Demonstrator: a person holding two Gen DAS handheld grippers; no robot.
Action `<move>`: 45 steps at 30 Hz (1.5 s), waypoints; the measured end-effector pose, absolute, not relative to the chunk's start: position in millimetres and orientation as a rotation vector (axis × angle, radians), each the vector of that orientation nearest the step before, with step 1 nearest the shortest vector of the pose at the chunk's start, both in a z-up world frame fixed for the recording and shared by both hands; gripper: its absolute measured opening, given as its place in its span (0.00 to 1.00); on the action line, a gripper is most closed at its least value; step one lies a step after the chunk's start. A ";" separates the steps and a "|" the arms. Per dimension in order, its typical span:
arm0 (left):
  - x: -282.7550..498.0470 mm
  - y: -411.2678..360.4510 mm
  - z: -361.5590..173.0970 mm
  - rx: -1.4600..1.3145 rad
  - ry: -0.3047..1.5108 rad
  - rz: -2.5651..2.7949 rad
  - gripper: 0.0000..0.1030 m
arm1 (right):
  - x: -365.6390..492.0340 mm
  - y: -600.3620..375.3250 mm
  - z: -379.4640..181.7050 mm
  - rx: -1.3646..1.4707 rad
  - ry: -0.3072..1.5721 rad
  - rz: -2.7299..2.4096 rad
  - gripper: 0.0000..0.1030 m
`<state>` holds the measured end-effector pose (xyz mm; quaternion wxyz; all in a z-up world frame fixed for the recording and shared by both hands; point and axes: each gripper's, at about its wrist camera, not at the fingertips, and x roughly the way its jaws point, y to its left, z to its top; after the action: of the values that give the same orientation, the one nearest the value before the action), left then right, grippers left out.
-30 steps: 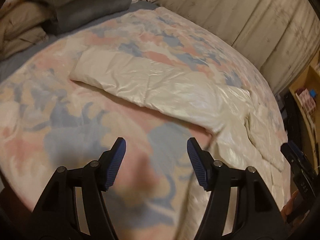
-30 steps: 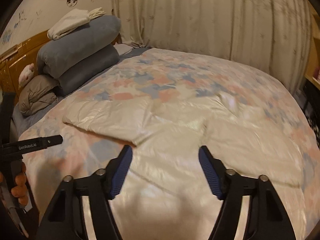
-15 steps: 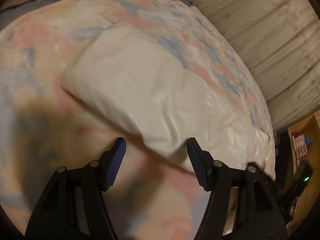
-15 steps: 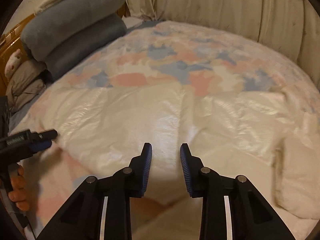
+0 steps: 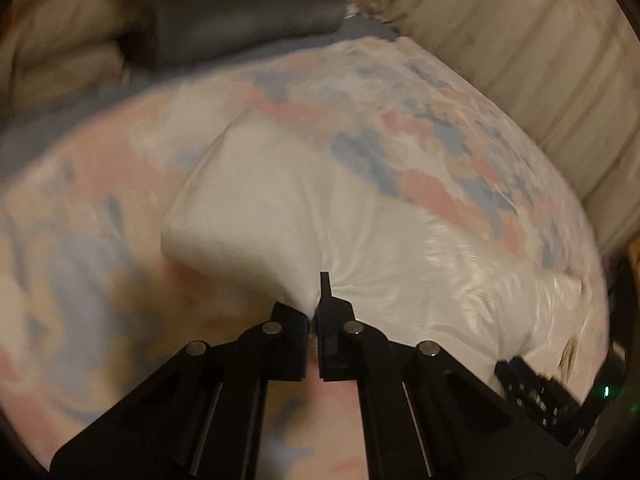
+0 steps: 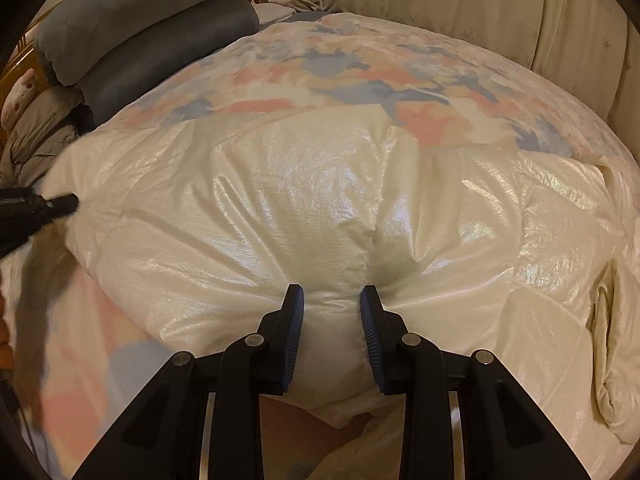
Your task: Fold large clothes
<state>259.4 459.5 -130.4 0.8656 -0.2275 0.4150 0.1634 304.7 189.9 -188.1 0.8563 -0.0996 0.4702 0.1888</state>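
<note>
A large cream-white padded garment (image 6: 304,204) lies spread on a bed with a floral cover; it also shows in the left wrist view (image 5: 360,248). My left gripper (image 5: 314,308) is shut on the garment's near edge, pinching a fold, beside its folded left corner (image 5: 192,232). My right gripper (image 6: 332,312) is closed on a thick bunch of the garment's near edge, the fabric filling the gap between its jaws. The left gripper's tip (image 6: 60,204) shows at the left of the right wrist view, at the garment's left end.
The floral bed cover (image 6: 360,64) extends behind the garment. Grey-blue pillows (image 6: 152,40) and a beige bundle (image 6: 36,132) are stacked at the headboard on the left. Cream curtains (image 6: 460,4) hang behind the bed. A wooden shelf edge (image 5: 632,248) is at far right.
Both grippers have moved in to the garment's near edge. The left went from wide open to shut on a fold. The right's jaws, empty before, now clamp a bunch of fabric.
</note>
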 end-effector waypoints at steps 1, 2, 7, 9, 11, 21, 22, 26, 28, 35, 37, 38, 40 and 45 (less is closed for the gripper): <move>257.1 451.3 -112.0 -0.434 0.856 0.327 0.01 | 306.2 186.9 -185.2 -0.184 1.002 0.407 0.28; 254.2 445.7 -97.0 -0.407 0.844 0.316 0.01 | 298.2 180.1 -177.5 -0.158 1.009 0.421 0.29; 240.6 389.0 -15.4 -0.243 0.777 0.257 0.01 | 275.5 137.9 -136.4 0.008 1.002 0.488 0.29; 233.9 360.8 13.2 -0.201 0.751 0.223 0.01 | 258.3 112.4 -116.2 0.028 0.959 0.483 0.29; 227.4 320.8 41.4 -0.150 0.716 0.169 0.01 | 242.8 85.8 -100.4 0.045 0.926 0.469 0.29; 225.3 93.5 64.6 -0.012 0.698 -0.169 0.01 | 169.9 -112.4 -57.1 0.165 0.796 0.208 0.29; 228.1 66.6 53.5 -0.005 0.723 -0.205 0.01 | 163.4 -128.0 -57.4 0.169 0.792 0.185 0.29; 240.0 -12.9 -8.3 0.024 0.838 -0.318 0.01 | 144.5 -189.0 -72.3 0.206 0.815 0.095 0.29; 246.0 -37.3 -42.7 0.037 0.891 -0.337 0.01 | 139.0 -214.7 -84.0 0.220 0.842 0.061 0.29; 246.8 -53.1 -111.8 0.048 1.007 -0.388 0.20 | 126.9 -258.5 -125.4 0.279 0.921 0.045 0.37; 243.5 -49.7 -112.8 0.030 1.011 -0.427 0.35 | 129.4 -258.4 -129.9 0.302 0.920 0.062 0.41; 244.3 -44.6 -115.1 0.020 1.011 -0.446 0.48 | 134.0 -255.3 -132.0 0.308 0.917 0.066 0.48; 240.7 -39.9 -111.6 -0.002 0.997 -0.481 0.62 | 134.0 -252.1 -128.7 0.321 0.900 0.079 0.62; 223.6 -29.9 -95.9 0.006 0.958 -0.493 0.69 | 140.4 -238.0 -117.1 0.345 0.879 0.114 0.67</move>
<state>223.6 -29.9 -95.9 0.8583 0.0030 0.4562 -0.2349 140.4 -238.0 -117.1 0.8892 0.1659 0.4229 0.0547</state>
